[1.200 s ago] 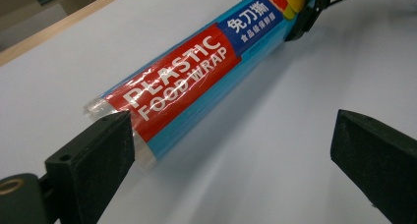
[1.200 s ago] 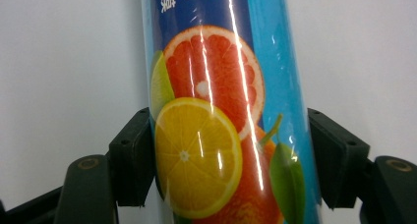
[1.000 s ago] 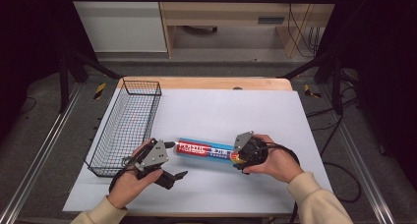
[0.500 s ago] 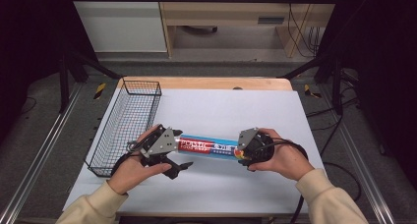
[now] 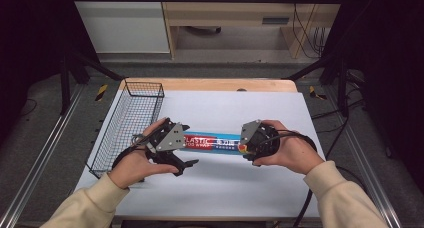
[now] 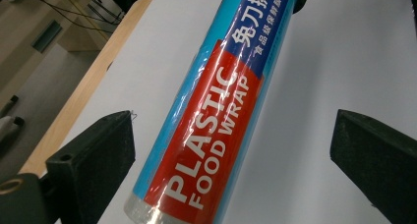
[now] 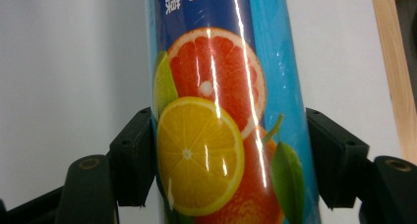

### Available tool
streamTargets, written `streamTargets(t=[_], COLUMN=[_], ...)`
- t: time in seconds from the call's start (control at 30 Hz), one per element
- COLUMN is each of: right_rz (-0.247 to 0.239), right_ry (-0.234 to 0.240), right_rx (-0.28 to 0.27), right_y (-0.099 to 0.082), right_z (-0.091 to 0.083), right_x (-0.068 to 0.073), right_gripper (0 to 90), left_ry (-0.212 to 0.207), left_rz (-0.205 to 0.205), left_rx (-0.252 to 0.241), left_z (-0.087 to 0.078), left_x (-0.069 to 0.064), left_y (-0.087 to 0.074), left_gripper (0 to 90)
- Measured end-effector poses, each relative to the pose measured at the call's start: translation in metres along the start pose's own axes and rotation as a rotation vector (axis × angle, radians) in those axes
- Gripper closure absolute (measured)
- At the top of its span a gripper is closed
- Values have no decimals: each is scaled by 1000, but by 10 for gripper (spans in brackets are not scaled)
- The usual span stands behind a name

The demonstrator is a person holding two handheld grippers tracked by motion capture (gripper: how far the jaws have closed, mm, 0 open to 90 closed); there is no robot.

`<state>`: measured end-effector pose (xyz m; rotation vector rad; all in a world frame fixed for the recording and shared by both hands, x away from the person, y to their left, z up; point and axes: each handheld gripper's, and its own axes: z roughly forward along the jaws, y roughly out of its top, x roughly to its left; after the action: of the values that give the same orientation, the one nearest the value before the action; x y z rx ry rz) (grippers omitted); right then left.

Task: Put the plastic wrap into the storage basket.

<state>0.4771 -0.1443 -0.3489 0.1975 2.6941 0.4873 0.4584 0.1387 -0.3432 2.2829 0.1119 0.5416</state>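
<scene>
A roll of plastic food wrap [image 5: 212, 141], blue and red with printed citrus fruit, hangs level a little above the white table sheet [image 5: 240, 193]. My right gripper [image 5: 246, 143] is shut on its right end. In the right gripper view both pads [image 7: 133, 155] press the sides of the roll [image 7: 221, 111]. My left gripper [image 5: 186, 146] is at the roll's left end and stands open. In the left gripper view the roll [image 6: 211, 111] runs between the two wide-apart fingers [image 6: 98, 145] without touching either.
A black wire basket [image 5: 127, 128] stands on the table's left side, just left of my left hand. The wooden table edge [image 5: 210, 84] runs along the back. Metal rails and dark frame posts flank the table.
Both hands have risen, and the roll has come up off the sheet in my right gripper. My left gripper moved right, so its open jaws now straddle the roll's left end.
</scene>
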Motion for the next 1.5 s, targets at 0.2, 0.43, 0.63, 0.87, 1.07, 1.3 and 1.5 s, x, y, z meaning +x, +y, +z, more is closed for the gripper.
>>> streamTargets(t=[0.2, 0.43, 0.63, 0.87, 1.07, 1.3, 1.5], right_rz=[-28, -48, -40, -59, -52, -52, -64], right_ry=[4, 27, 35, 27, 20, 5, 11], right_rx=[18, 17, -3, -22, -40, -43, -41], right_y=[11, 21, 26, 30, 29, 29, 34], right_z=[-4, -3, -6, -12, -16, -17, -17], right_x=[2, 2, 1, 4, 3, 3, 3], right_gripper=[303, 303, 305, 306, 306, 307, 308], left_ry=[6, -32, -43, -56, -72, -72, -78], left_rz=[17, 34, 63, 78, 106, 114, 133], left_rx=[18, 59, 104, 136, 199, 237, 248], left_z=[3, 13, 22, 26, 31, 36, 38], left_x=[5, 5, 7, 12, 15, 17, 15], left_y=[4, 5, 2, 9, 13, 18, 21], left_gripper=[42, 67, 121, 145, 179, 235, 258])
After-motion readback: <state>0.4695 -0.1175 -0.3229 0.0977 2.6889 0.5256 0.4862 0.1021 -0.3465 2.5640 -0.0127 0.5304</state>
